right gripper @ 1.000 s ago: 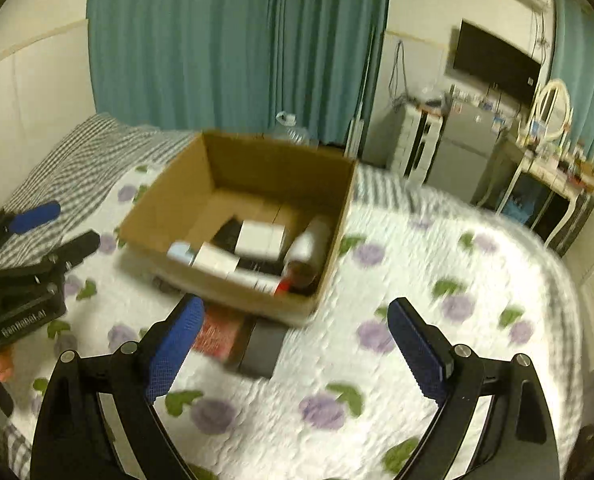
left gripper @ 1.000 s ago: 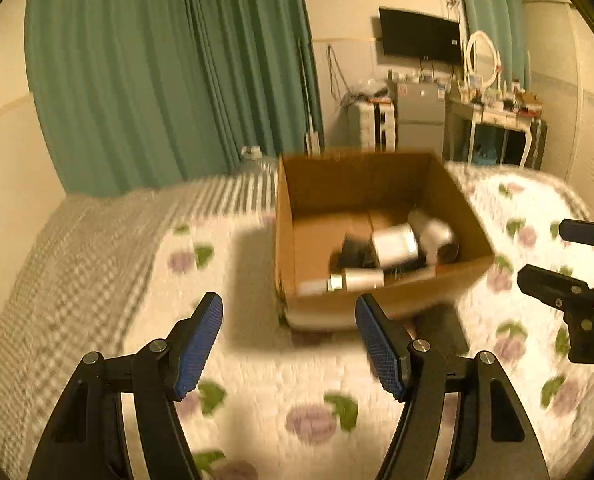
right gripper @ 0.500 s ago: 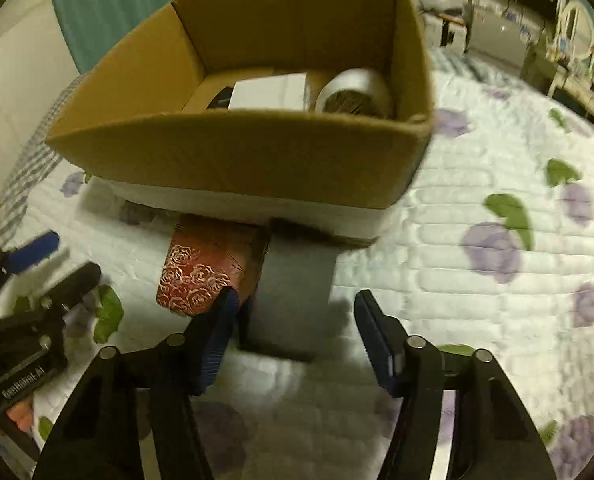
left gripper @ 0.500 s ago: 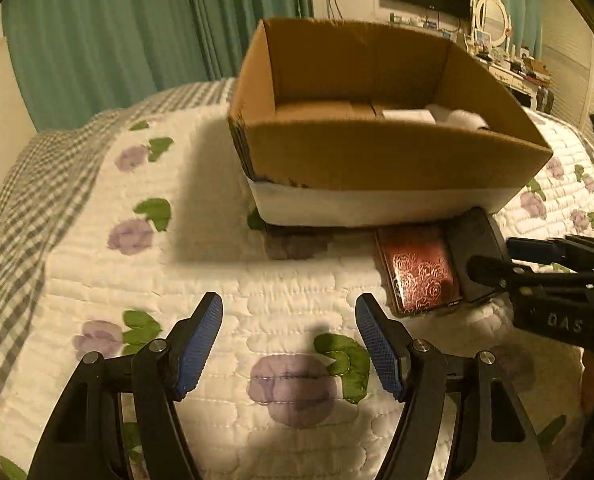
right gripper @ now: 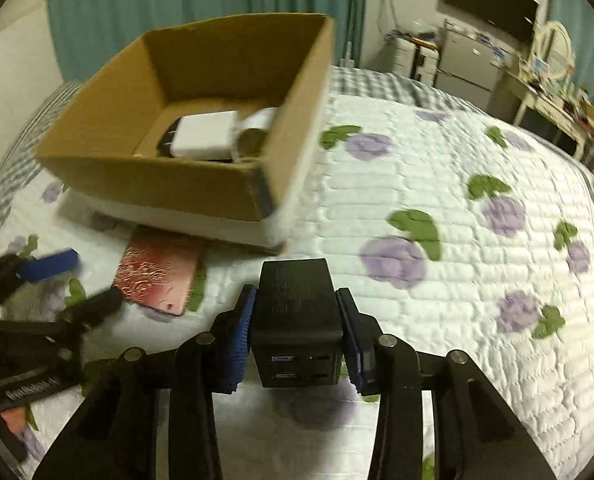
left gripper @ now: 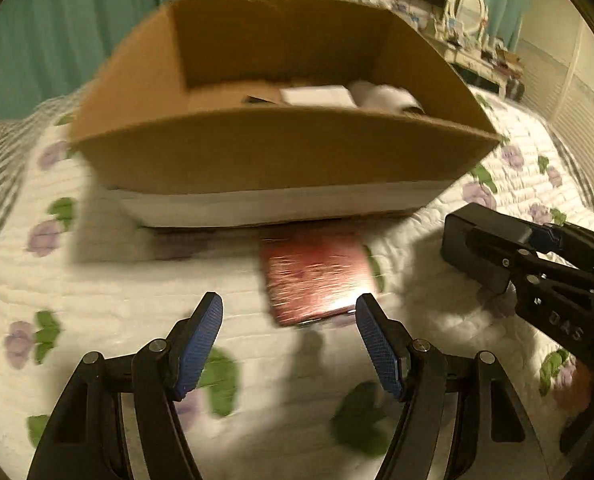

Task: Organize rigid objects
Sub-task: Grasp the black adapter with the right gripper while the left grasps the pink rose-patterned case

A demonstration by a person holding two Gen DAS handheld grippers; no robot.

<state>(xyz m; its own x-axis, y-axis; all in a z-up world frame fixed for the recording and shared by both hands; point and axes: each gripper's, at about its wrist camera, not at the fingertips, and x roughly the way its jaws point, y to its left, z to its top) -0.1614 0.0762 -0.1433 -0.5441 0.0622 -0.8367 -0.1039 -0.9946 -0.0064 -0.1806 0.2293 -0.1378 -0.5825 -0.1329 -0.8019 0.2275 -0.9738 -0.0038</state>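
Note:
A cardboard box point(left gripper: 281, 152) stands on the flowered bed quilt and holds a white box point(right gripper: 203, 136) and a white roll point(right gripper: 257, 130). My right gripper point(right gripper: 297, 320) is shut on a black charger block point(right gripper: 297, 316) and holds it just above the quilt, in front of the box's near corner; it also shows in the left wrist view point(left gripper: 477, 240). A red patterned flat case point(left gripper: 317, 276) lies on the quilt in front of the box. My left gripper point(left gripper: 289, 340) is open and empty, just short of the red case.
The cardboard box point(right gripper: 201, 184) takes up the far middle of the bed. A dresser with a mirror point(right gripper: 553, 76), a small fridge point(right gripper: 469, 64) and a wall TV stand beyond the bed. Teal curtains hang behind the box.
My right gripper has closed on the black block and lifted it away from beside the red case. My left gripper has moved in toward the red case.

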